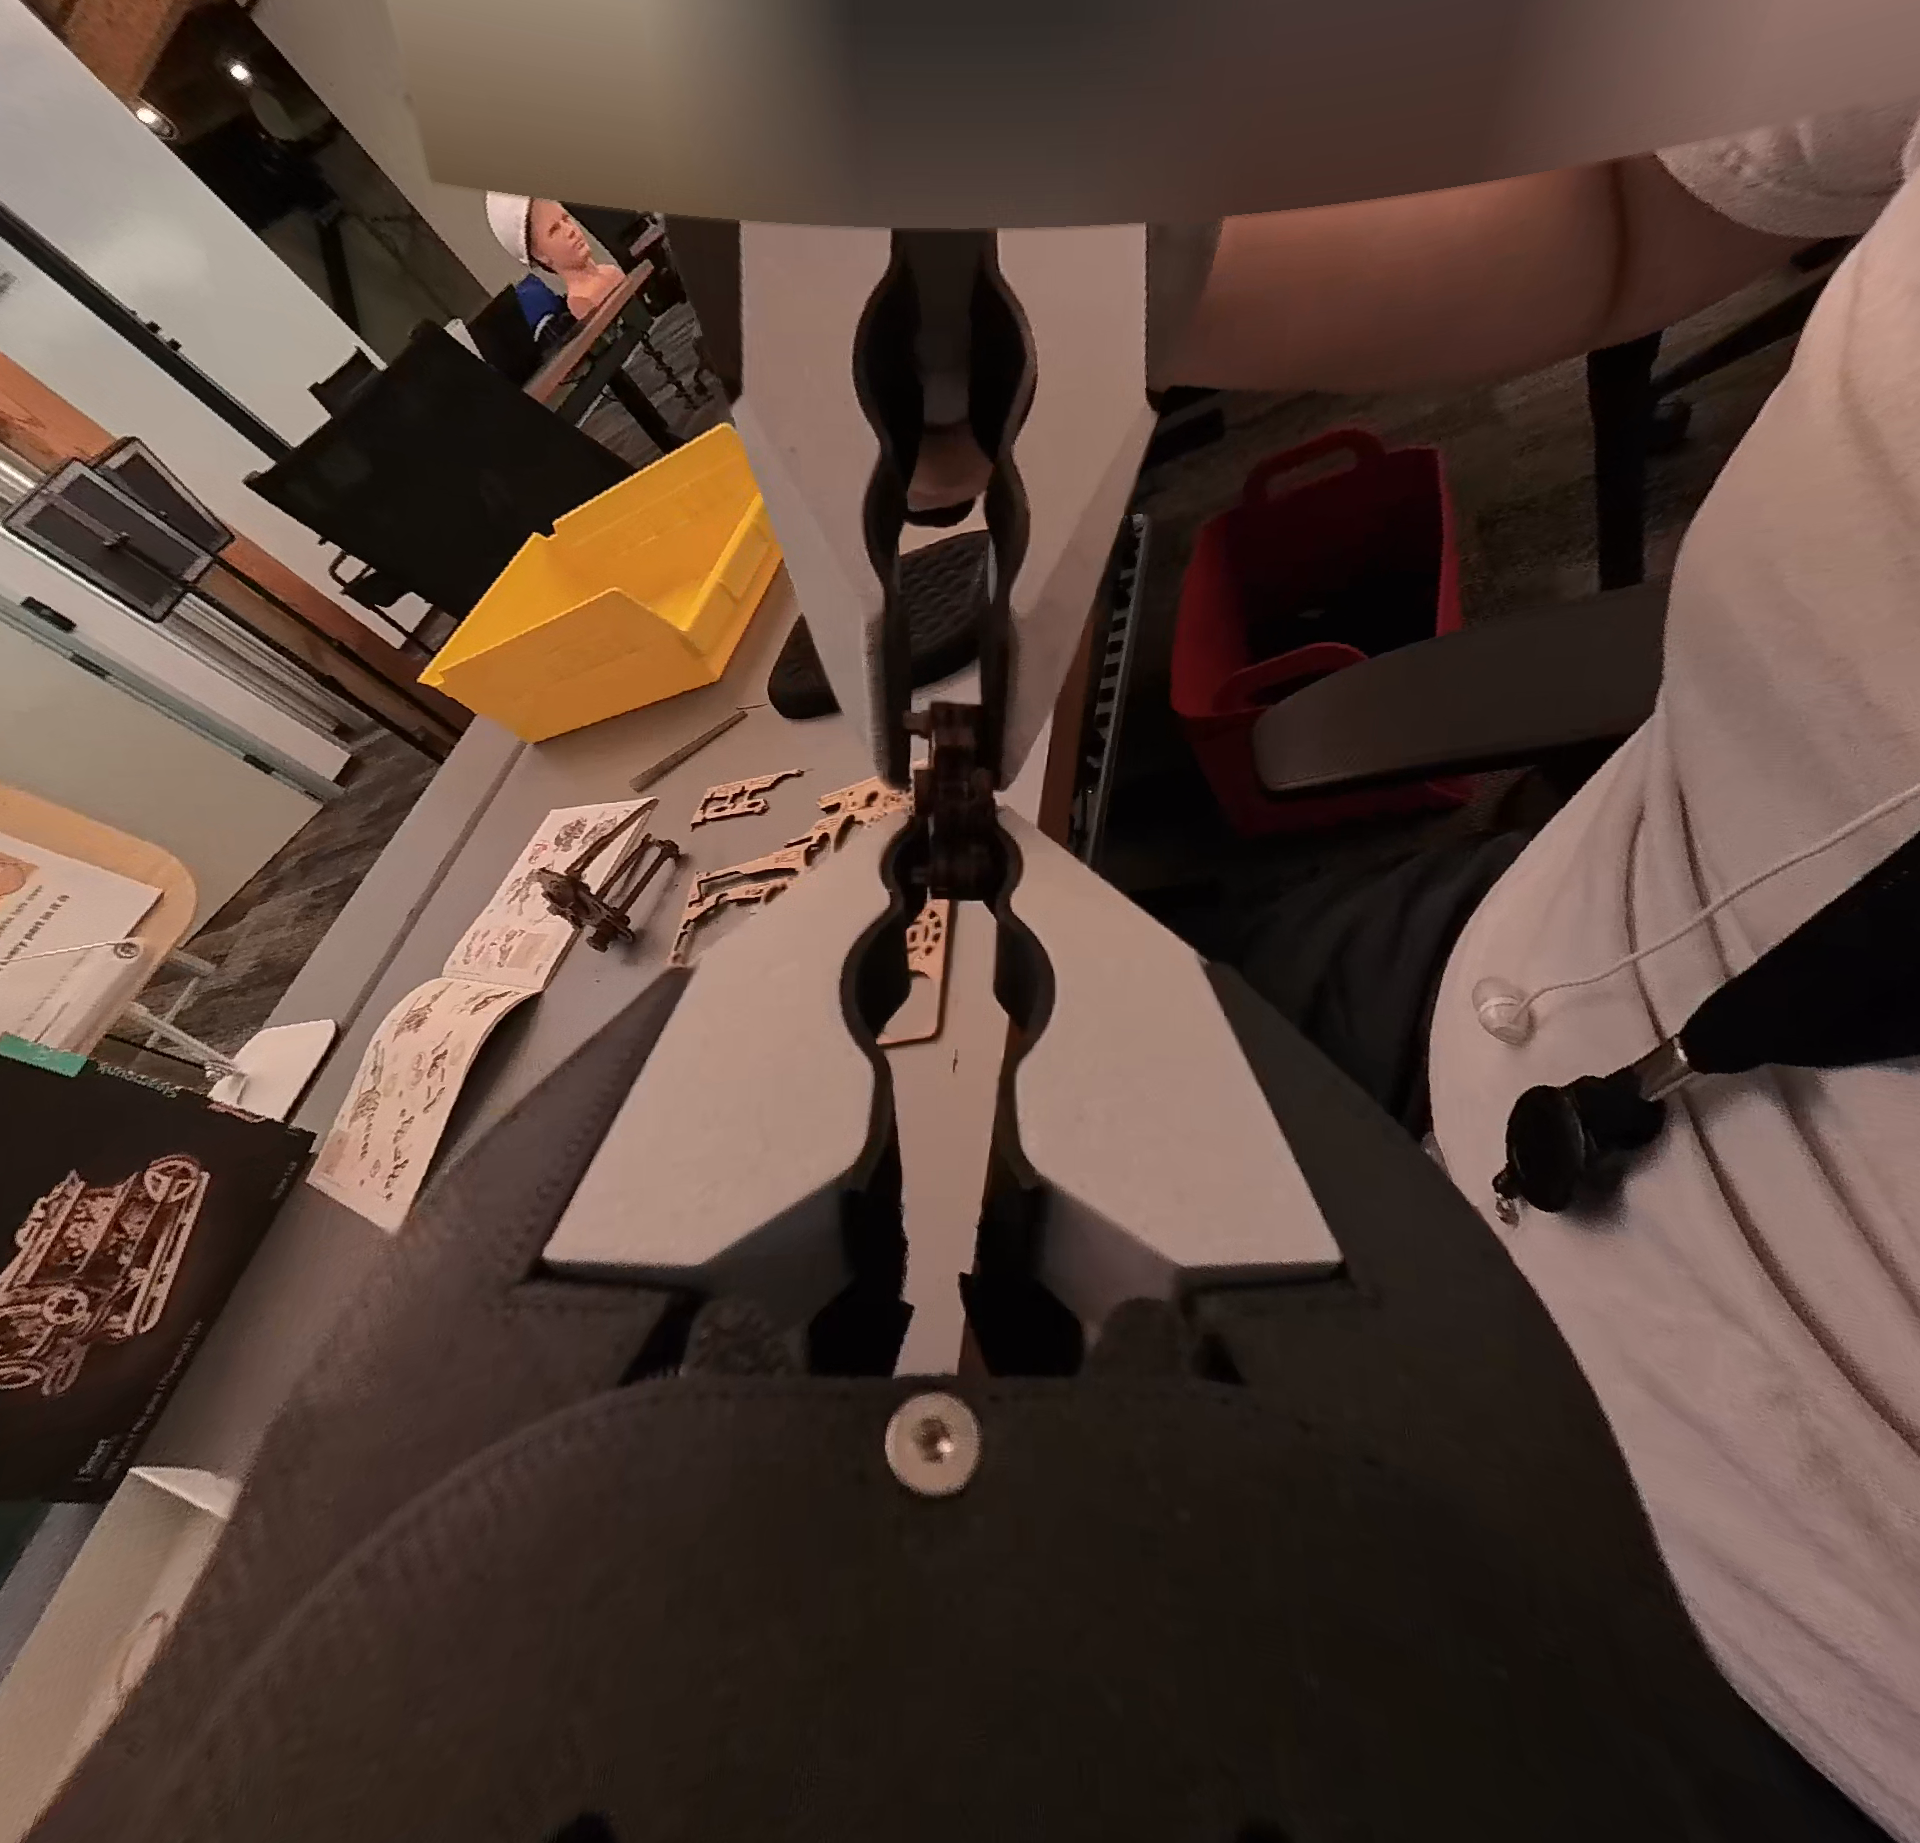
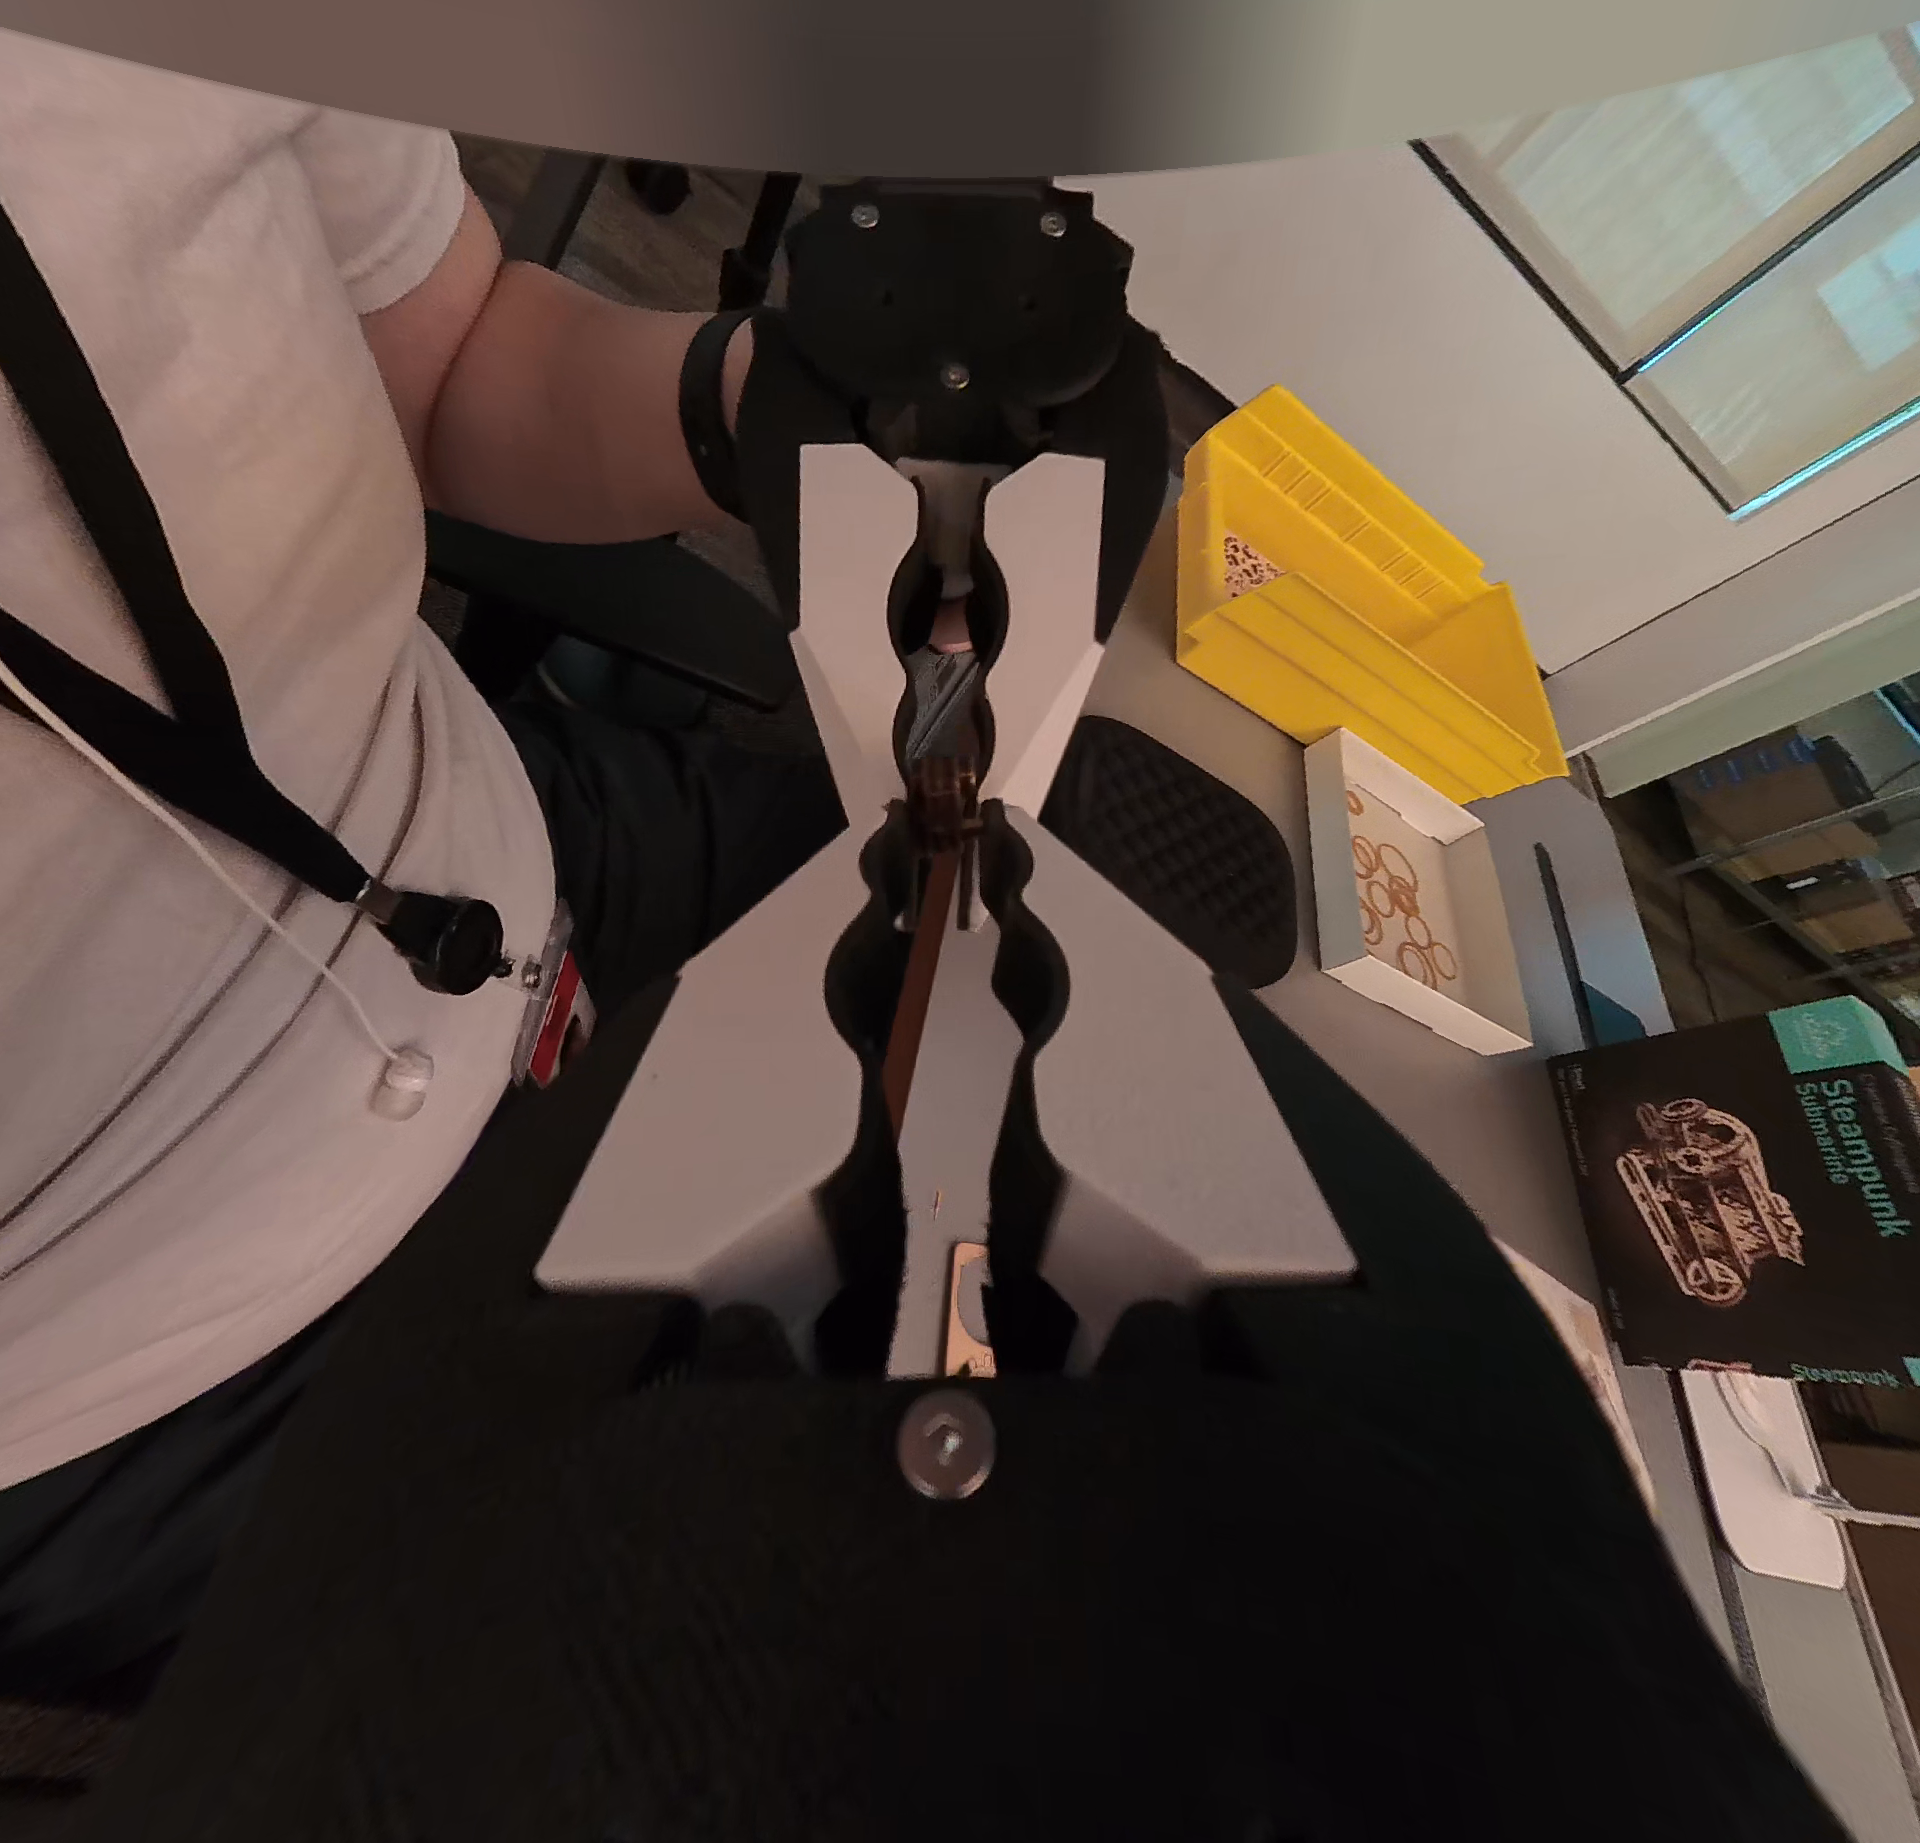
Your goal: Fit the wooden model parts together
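My left gripper [image 1: 948, 858] is shut on a small dark wooden assembly [image 1: 948, 806] held above the grey table [image 1: 488, 1066]. My right gripper [image 1: 940, 754] comes in from the top of the left wrist view, tip to tip with the left, and touches the same assembly. In the right wrist view my right gripper [image 2: 940, 843] is shut on a thin brown wooden piece [image 2: 916, 972], seen edge-on between its jaws. The left gripper [image 2: 940, 744] faces it from above, holding the small assembly [image 2: 940, 785]. The two parts meet at the fingertips; the joint itself is hidden.
On the table lie pale laser-cut wooden sheets [image 1: 748, 874], a dark part-built model [image 1: 608, 894], an open instruction booklet [image 1: 499, 972], a yellow bin [image 1: 623, 609], a white tray of rings [image 2: 1392, 889] and the kit box [image 2: 1745, 1191]. A person in a white shirt [image 1: 1662, 1066] sits close. A red basket [image 1: 1320, 630] stands on the floor. My two grippers' fingertips are within a few centimetres of each other.
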{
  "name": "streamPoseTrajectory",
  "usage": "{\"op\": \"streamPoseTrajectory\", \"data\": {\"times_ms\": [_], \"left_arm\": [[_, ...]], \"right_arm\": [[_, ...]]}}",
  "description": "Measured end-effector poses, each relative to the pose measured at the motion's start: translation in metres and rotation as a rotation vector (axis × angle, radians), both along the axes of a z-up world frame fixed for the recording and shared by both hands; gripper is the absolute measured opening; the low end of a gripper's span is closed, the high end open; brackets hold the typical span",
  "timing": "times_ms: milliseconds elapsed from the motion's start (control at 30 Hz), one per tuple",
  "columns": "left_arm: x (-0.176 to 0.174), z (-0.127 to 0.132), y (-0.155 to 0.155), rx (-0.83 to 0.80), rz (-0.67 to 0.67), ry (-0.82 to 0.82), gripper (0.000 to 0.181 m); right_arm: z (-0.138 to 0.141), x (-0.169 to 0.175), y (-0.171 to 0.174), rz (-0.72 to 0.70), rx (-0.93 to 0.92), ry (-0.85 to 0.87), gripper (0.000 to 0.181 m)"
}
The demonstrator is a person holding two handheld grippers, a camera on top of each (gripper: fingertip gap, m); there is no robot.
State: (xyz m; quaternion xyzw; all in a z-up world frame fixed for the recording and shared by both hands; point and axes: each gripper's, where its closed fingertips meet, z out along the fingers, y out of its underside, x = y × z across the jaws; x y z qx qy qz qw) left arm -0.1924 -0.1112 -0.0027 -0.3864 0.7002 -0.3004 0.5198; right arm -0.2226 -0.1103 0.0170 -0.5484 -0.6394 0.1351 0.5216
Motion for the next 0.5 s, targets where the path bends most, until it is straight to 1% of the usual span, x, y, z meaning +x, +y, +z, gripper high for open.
{"op": "streamPoseTrajectory", "data": {"times_ms": [33, 100, 167, 367, 500], "left_arm": [[0.000, -0.001, 0.000, -0.003, -0.001, 0.001, 0.007], [0.000, 0.003, -0.001, -0.033, -0.015, -0.019, 0.006], [-0.001, 0.008, -0.003, -0.082, -0.030, -0.033, 0.006], [-0.002, 0.010, -0.009, -0.116, -0.073, -0.040, 0.006], [-0.004, 0.010, -0.016, -0.117, -0.117, -0.043, 0.006]], "right_arm": [[0.000, 0.000, 0.001, -0.002, 0.000, 0.005, 0.012], [0.005, -0.001, 0.000, 0.014, -0.046, 0.063, 0.012], [0.010, -0.002, 0.002, 0.022, -0.005, 0.099, 0.013], [0.012, -0.006, -0.004, 0.066, 0.005, 0.143, 0.014], [0.013, -0.009, -0.011, 0.111, 0.017, 0.144, 0.013]]}}
